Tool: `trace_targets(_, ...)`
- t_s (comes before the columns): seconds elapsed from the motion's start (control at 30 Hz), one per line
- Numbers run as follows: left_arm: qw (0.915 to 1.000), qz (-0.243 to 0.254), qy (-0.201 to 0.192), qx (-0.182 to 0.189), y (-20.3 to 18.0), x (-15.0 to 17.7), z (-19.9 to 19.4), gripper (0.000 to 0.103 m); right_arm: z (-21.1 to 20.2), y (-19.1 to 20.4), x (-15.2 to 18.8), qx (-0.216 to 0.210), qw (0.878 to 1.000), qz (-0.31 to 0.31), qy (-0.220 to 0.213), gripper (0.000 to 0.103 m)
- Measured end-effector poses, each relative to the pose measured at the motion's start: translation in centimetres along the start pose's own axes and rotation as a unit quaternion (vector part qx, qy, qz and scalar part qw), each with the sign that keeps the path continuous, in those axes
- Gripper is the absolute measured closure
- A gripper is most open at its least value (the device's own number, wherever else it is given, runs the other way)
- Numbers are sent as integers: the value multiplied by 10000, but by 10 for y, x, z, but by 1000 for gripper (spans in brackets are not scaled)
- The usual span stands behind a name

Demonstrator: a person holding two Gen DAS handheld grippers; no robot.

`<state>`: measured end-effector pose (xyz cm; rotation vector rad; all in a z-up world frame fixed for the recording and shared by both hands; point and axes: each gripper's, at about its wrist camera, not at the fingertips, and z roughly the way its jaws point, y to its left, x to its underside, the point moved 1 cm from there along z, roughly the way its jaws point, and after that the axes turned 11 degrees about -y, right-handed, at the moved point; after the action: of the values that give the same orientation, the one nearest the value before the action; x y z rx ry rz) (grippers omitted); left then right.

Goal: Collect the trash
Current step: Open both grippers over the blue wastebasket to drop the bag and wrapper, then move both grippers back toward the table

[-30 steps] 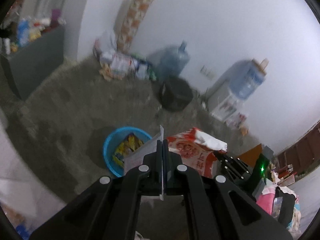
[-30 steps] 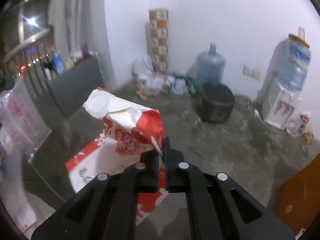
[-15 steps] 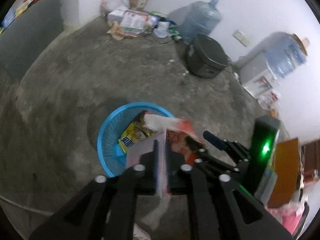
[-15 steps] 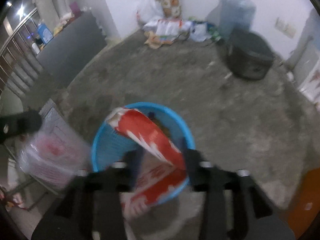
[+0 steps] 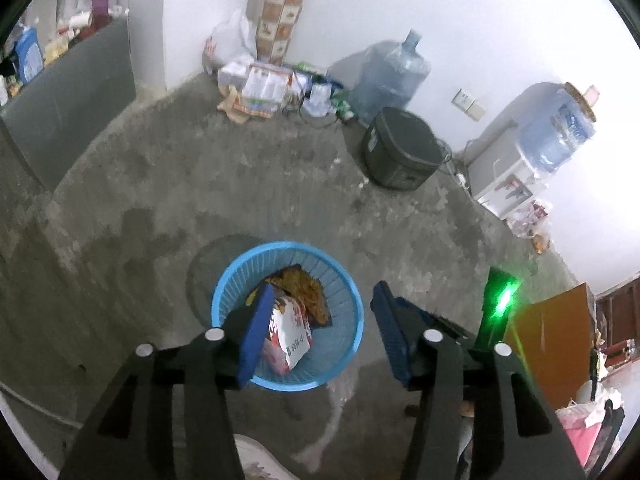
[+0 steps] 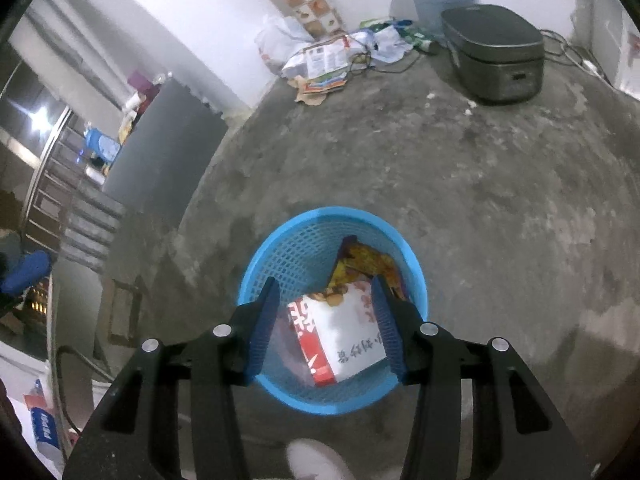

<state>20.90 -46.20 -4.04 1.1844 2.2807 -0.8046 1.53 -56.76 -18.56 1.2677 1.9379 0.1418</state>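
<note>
A blue plastic basket (image 5: 343,287) stands on the concrete floor; it also shows in the right wrist view (image 6: 304,236). Inside lie a red-and-white paper bag (image 5: 289,338), also in the right wrist view (image 6: 344,336), and yellow-orange snack wrappers (image 5: 306,290), also in the right wrist view (image 6: 366,266). My left gripper (image 5: 320,308) is open and empty above the basket. My right gripper (image 6: 324,298) is open and empty, right above the bag in the basket.
A dark rice cooker (image 5: 402,152) sits on the floor near a water dispenser (image 5: 532,152) and a water jug (image 5: 390,74). A pile of bags and papers (image 5: 264,84) lies at the far wall. A grey cabinet (image 5: 68,96) stands at left.
Both grippers moved over the basket and opened. The red-and-white bag and the clear plastic sheet left the jaws; the bag now lies in the basket.
</note>
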Motion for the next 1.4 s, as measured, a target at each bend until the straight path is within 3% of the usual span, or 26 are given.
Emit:
trace_targets(0.2,9987,11,-501,35,-2,1,-75,24,-40,23,5,-216,9991,-82,-355,47)
trace_targets(0.37,9942,25,-1078,32,2,18,-153,6,-90,65,14,-365,9947,-565,-779,25)
trace_targets(0.57,9922,102,-1220,-213,14,57,-221,6,-139,118,28,-251,9812,-1383,-1322,9)
trace_targets(0.73,9867,-207,-1540,-475,31,90,-272,6,-167,159,47,-152,9624,-2102,-1716,8)
trace_targets(0.9,9700,-719,-2059,-1071,58,121,-318,6,-185,189,70,-137,9422,-2565,-2149,8)
trace_targets(1.03,9568,-895,-2446,-1296,74,149,-353,6,-201,213,90,-286,9200,-3080,-2405,8)
trace_targets(1.17,9369,-1273,-2926,-1430,91,183,-391,6,-218,229,106,-238,8953,-3461,-2795,8)
trace_targets(1.27,9211,-1541,-3242,-1505,107,208,-419,6,-223,235,114,-474,8921,-3492,-2827,8)
trace_targets(1.4,9053,-1683,-3526,-1668,120,242,-447,6,-225,245,118,-1167,8942,-3409,-2656,8)
